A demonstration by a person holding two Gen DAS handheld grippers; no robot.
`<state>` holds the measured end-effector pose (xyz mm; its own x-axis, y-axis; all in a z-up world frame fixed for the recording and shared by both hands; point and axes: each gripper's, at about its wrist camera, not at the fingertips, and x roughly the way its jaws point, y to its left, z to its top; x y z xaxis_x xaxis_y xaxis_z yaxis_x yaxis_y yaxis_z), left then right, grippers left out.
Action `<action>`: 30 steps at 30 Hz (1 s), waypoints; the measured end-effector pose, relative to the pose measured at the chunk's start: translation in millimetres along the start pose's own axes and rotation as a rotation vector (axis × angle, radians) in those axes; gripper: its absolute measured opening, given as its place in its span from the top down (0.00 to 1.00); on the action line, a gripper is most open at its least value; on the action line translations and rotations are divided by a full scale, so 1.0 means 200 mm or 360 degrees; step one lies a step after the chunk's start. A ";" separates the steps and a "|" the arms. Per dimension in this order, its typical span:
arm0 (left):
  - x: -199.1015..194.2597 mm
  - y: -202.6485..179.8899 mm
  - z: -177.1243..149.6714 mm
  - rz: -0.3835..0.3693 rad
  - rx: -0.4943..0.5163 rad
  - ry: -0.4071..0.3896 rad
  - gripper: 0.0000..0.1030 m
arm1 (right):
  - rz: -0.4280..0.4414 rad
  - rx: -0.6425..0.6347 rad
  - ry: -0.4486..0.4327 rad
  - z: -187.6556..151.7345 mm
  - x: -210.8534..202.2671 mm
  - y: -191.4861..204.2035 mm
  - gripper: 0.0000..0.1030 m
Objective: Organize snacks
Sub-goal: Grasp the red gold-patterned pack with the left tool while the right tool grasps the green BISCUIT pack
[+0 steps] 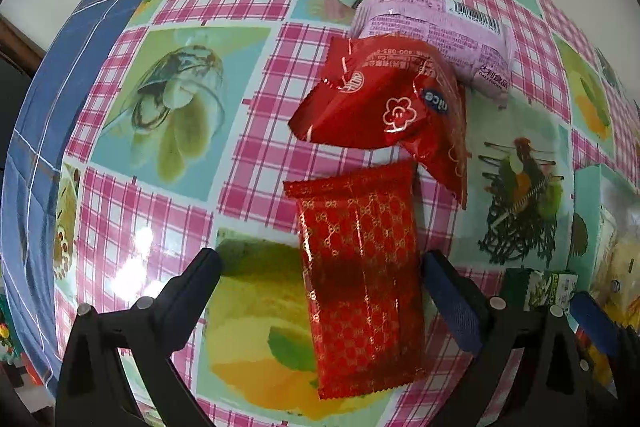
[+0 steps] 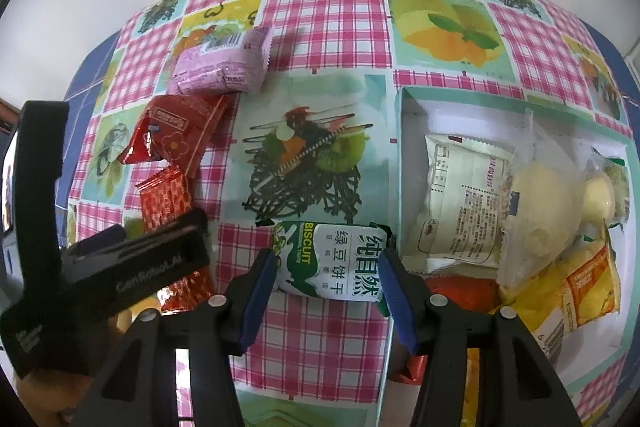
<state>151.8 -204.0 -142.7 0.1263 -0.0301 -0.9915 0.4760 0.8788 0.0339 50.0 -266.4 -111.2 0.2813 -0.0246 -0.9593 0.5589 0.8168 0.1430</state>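
My left gripper (image 1: 320,263) is open, its fingers on either side of a red gold-patterned packet (image 1: 360,275) lying flat on the table. Beyond it lie a shiny red packet (image 1: 384,103) and a pink packet (image 1: 440,31). My right gripper (image 2: 328,263) has its blue-padded fingers against both ends of a green-and-white biscuit packet (image 2: 332,263), beside the box's left wall. The teal box (image 2: 400,163) at the right holds several pale and yellow snack packets (image 2: 460,195). The left gripper (image 2: 120,259) shows in the right wrist view, over the red patterned packet (image 2: 164,195).
The table wears a glossy pink-check cloth with food pictures (image 2: 312,155). A blue cloth (image 1: 32,131) hangs at the table's left edge. The right gripper and biscuit packet (image 1: 548,287) show at the left wrist view's right edge. A white wall stands behind.
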 end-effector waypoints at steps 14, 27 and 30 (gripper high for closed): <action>-0.06 0.26 0.01 -0.0007 -0.0053 -0.0014 0.20 | 0.0097 -0.0034 -0.0066 0.02 0.00 0.11 0.40; -0.01 0.27 0.06 -0.0004 -0.0018 -0.0029 0.21 | -0.0038 -0.0120 -0.0046 0.00 0.09 0.15 0.36; -0.04 0.25 0.06 -0.0010 0.0007 -0.0058 0.40 | -0.0040 -0.0124 -0.0052 0.01 0.10 0.16 0.38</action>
<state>185.2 -166.0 -132.2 0.1550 -0.0532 -0.9865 0.4805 0.8765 0.0282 74.4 -241.9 -125.1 0.2938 -0.0635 -0.9538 0.5040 0.8581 0.0981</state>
